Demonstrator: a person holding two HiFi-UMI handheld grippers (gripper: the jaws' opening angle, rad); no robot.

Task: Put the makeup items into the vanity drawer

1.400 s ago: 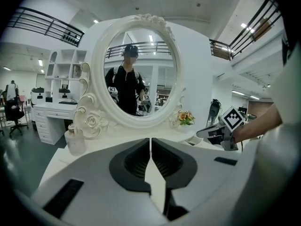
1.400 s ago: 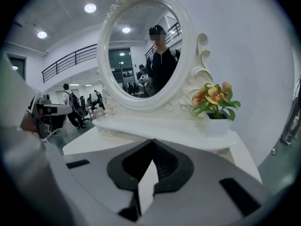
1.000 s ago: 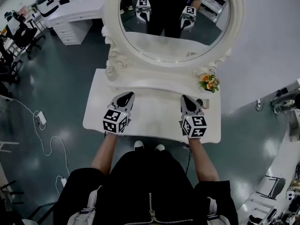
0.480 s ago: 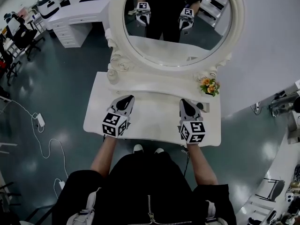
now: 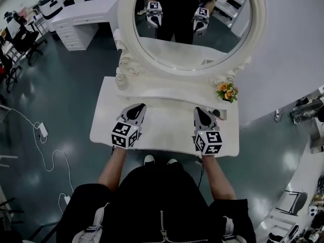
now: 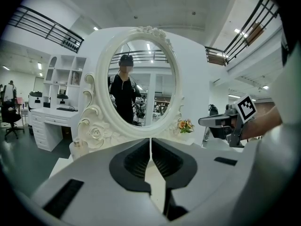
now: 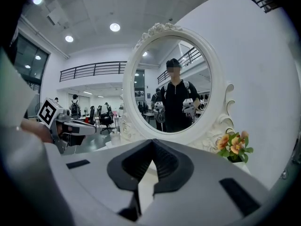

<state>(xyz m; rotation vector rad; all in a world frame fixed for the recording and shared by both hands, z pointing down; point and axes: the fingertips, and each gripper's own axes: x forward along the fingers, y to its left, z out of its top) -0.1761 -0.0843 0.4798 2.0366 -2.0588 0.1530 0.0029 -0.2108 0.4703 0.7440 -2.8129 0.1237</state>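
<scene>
A white vanity table [image 5: 164,130] stands in front of me with an oval mirror [image 5: 190,22] behind it. My left gripper [image 5: 137,107] hovers over the table's left half. Its jaws [image 6: 150,142] are shut with nothing between them. Over the right half my right gripper [image 5: 198,110] is also shut and empty [image 7: 152,142]. A small clear bottle [image 5: 120,78] stands at the back left beside the mirror's base; it also shows in the left gripper view [image 6: 77,147]. A small dark item [image 5: 221,114] lies just right of the right gripper. No drawer shows in any view.
A pot of orange flowers [image 5: 226,91] stands at the back right of the table. The person's body and feet are at the table's front edge. Another white desk [image 5: 81,14] and office chairs [image 5: 20,34] stand at the far left, with cables [image 5: 48,151] on the floor.
The head view has shifted slightly. Both grippers stay over the table in the same places, shut and empty.
</scene>
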